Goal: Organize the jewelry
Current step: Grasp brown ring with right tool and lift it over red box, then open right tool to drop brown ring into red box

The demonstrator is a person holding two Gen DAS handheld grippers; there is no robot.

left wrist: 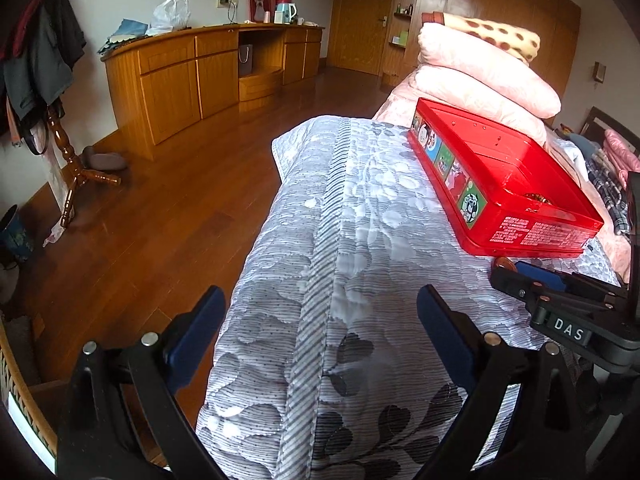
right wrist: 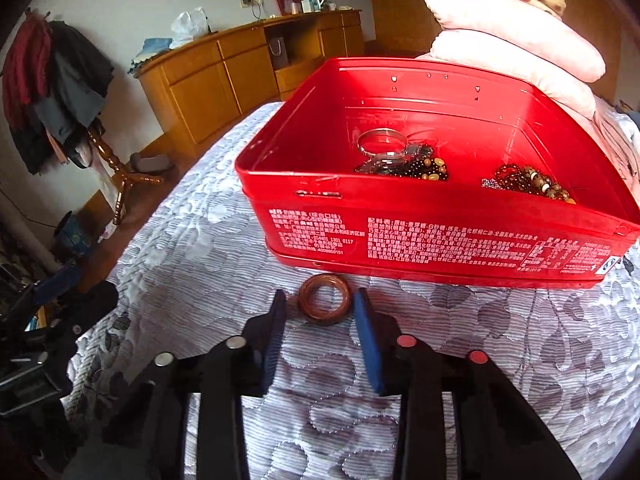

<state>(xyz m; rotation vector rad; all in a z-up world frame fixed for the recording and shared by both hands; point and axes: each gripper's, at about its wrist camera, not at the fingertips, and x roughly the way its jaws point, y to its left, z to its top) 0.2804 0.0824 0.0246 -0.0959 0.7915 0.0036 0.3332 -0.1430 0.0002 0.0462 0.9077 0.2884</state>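
A red tin box [right wrist: 436, 236] sits open on the grey quilted bed; it also shows in the left wrist view [left wrist: 500, 184]. Inside lie a clear bangle [right wrist: 380, 142], dark bead strands [right wrist: 416, 166] and brown bead bracelets [right wrist: 536, 186]. A brown wooden bangle [right wrist: 325, 299] lies flat on the quilt just in front of the box. My right gripper [right wrist: 320, 308] is open, its blue fingertips on either side of the bangle's near edge, not closed on it. My left gripper [left wrist: 320, 312] is open and empty over the quilt, left of the box.
Pink pillows [right wrist: 516, 40] are stacked behind the box. The bed's left edge drops to a wooden floor [left wrist: 160, 200]. A wooden dresser [left wrist: 208, 68] lines the far wall, and a coat stand [left wrist: 52, 80] is at the left. The right gripper's body [left wrist: 568, 308] shows in the left view.
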